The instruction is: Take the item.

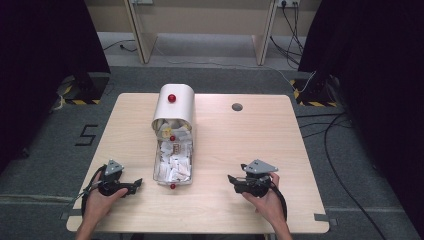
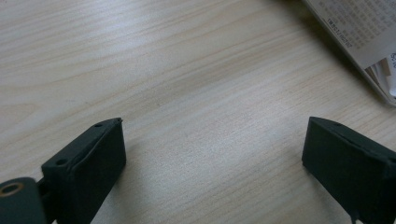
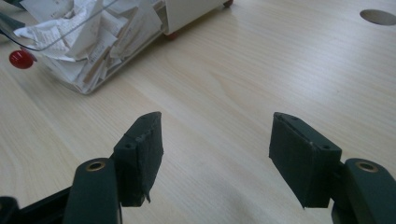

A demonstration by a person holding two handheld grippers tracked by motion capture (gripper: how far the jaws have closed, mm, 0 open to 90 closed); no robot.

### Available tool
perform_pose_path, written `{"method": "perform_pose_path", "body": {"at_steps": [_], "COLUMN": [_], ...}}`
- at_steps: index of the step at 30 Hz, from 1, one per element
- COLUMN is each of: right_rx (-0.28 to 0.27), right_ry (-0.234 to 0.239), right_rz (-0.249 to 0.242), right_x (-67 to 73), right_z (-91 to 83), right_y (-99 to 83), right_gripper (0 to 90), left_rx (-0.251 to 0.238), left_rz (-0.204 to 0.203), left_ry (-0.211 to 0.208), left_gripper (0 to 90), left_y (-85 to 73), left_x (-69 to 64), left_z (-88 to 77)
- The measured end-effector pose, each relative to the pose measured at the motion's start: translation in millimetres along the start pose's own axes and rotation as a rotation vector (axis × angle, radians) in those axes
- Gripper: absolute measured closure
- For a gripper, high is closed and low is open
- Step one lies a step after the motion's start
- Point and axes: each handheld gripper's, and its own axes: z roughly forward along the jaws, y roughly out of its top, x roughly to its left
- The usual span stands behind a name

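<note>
A light wooden table (image 1: 250,150) stood in front of the person. Near its middle lay a clear plastic box stuffed with crumpled white paper slips (image 1: 173,162), its long axis running away from the person. A white rounded metal cover with a red knob (image 1: 173,106) sat over the far end of that box, tilted up so slips showed under its near edge. A small red knob (image 1: 172,186) marked the box's near end, another sat partway along it.

Left of the box, near its front end, the left gripper (image 1: 134,184) rested low over the table in the person's left hand (image 1: 100,199), jaws pointing toward the box. In the left gripper view its two black jaws stood wide apart with bare wood between them, nothing held; the box's corner and a printed slip (image 2: 359,28) showed at upper right.

Right of the box, well apart from it, the right gripper (image 1: 232,179) sat in the right hand (image 1: 262,197), jaws also turned toward the box. In the right gripper view the jaws were spread, empty, over bare wood; the box of slips (image 3: 84,42) lay ahead at upper left.

A round grey hole in the tabletop (image 1: 237,106) lay right of the cover, well apart.
</note>
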Motion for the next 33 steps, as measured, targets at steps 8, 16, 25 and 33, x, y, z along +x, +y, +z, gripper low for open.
{"method": "perform_pose_path", "body": {"at_steps": [8,16,25,33], "right_rx": [-0.023,-0.047,-0.059,-0.079], "right_ry": [0.031,0.064,0.097,0.124], "right_rz": [-0.021,-0.043,-0.060,-0.074], "right_x": [10.1,19.1,28.7,36.0], "right_z": [5.4,11.4,18.7,22.4], "right_y": [14.8,30.9,42.7,53.4], "right_gripper": [37.9,39.5,41.5,44.1], "left_rx": [0.000,0.000,0.000,0.001], "left_rz": [0.000,0.000,0.000,-0.001], "left_ry": [0.000,0.000,0.001,0.001], "left_gripper": [5.4,5.4,5.4,5.3], "left_y": [0.0,0.0,0.0,0.0], "left_x": [0.0,0.0,0.0,0.0], "left_z": [0.0,0.0,0.0,0.0]}}
